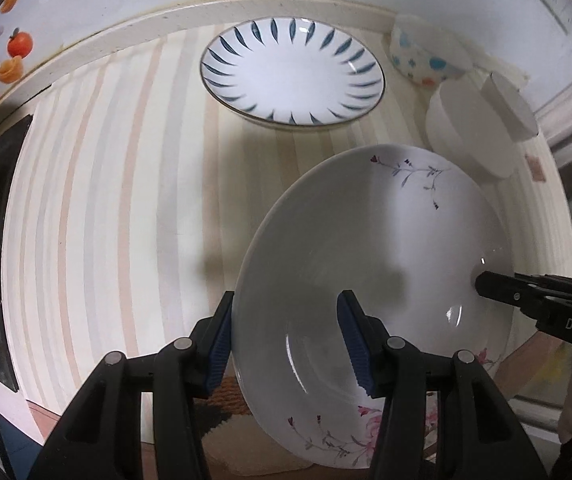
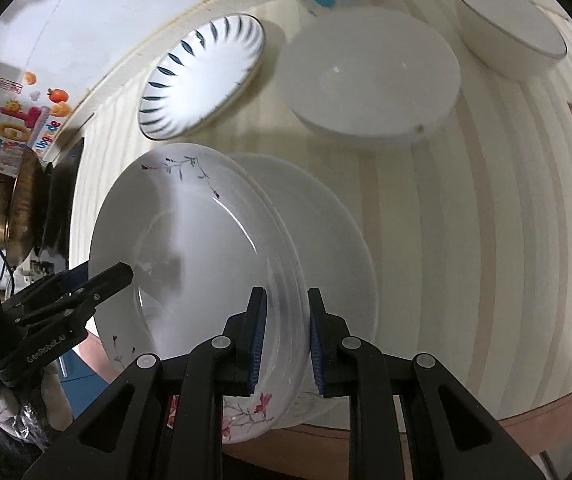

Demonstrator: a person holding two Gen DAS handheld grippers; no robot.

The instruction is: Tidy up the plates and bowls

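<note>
A white plate with a floral sprig (image 1: pixel 386 248) is tilted on edge above the striped table. My left gripper (image 1: pixel 288 344) is shut on its near rim, one finger each side. My right gripper (image 2: pixel 283 340) is shut on the opposite rim of the floral plate (image 2: pixel 189 248); it appears in the left wrist view (image 1: pixel 526 296) at the right. A plain white plate (image 2: pixel 326 240) lies on the table right behind it. A blue-leaf patterned plate (image 1: pixel 292 68) lies at the back, also in the right wrist view (image 2: pixel 201 76).
A large white bowl (image 2: pixel 374 76), a blue-rimmed white bowl (image 2: pixel 510 24) and a dotted bowl (image 1: pixel 422 56) stand at the back right. The striped table (image 1: pixel 125 200) ends at a wall with fruit stickers. Dark objects and a brass pot (image 2: pixel 21 208) sit at the left.
</note>
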